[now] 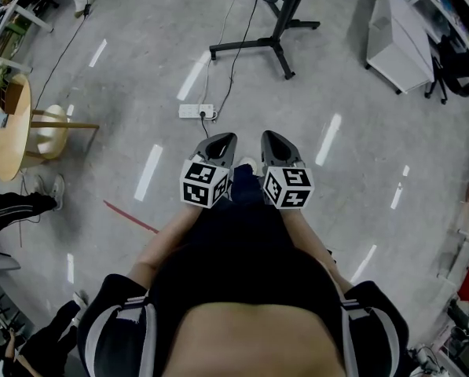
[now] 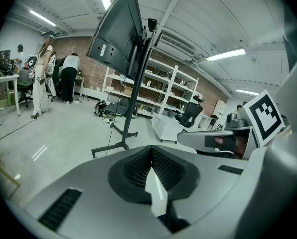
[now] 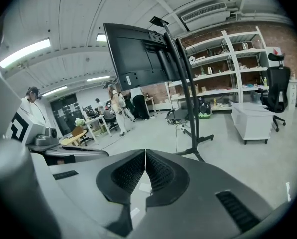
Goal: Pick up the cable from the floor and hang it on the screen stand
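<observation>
My grey left gripper (image 1: pixel 221 138) & right gripper (image 1: pixel 272 137) are shut, empty; thin black cable (image 1: pixel 231 69) top-middle may slip, it's so skinny.

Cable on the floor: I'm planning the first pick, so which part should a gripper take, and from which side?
Probably the slack stretch of the cable on bare floor between the power strip and the screen stand foot. Come from above, jaws across it: it lies flat and thin. The left gripper and right gripper are shut; open one first.
</observation>
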`<move>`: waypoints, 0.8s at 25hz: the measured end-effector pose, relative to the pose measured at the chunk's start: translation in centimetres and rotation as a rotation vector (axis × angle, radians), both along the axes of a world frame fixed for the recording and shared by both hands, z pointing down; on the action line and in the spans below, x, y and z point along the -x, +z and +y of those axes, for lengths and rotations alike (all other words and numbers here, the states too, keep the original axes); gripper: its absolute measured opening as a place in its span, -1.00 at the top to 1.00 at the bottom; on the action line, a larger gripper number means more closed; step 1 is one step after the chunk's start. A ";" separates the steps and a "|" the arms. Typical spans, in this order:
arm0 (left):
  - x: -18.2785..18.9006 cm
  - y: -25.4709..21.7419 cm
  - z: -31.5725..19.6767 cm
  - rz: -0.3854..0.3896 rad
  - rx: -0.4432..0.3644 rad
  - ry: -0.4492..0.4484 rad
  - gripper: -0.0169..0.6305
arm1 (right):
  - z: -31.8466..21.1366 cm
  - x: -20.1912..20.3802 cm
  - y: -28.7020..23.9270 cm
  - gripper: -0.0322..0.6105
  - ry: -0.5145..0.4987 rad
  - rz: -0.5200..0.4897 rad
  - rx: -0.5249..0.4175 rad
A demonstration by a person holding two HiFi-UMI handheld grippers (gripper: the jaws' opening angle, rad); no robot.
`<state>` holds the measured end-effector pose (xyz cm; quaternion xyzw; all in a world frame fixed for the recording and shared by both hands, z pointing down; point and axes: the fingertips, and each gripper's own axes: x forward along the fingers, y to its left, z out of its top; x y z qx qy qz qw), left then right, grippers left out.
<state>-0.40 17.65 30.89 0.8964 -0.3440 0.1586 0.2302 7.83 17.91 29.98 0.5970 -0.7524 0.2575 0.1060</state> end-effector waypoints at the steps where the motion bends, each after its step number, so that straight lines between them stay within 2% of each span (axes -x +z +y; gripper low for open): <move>1: -0.3 0.2 -0.6 -0.003 0.002 -0.005 0.93 | -0.7 -0.3 0.2 0.83 -0.005 -0.001 0.001; 12: -4.6 0.8 -7.3 -0.011 -0.015 -0.057 0.93 | -7.7 -5.2 0.9 0.83 -0.040 -0.008 -0.009; 20: -7.5 1.2 -9.6 -0.012 -0.021 -0.085 0.93 | -9.6 -8.3 1.6 0.83 -0.047 -0.026 -0.007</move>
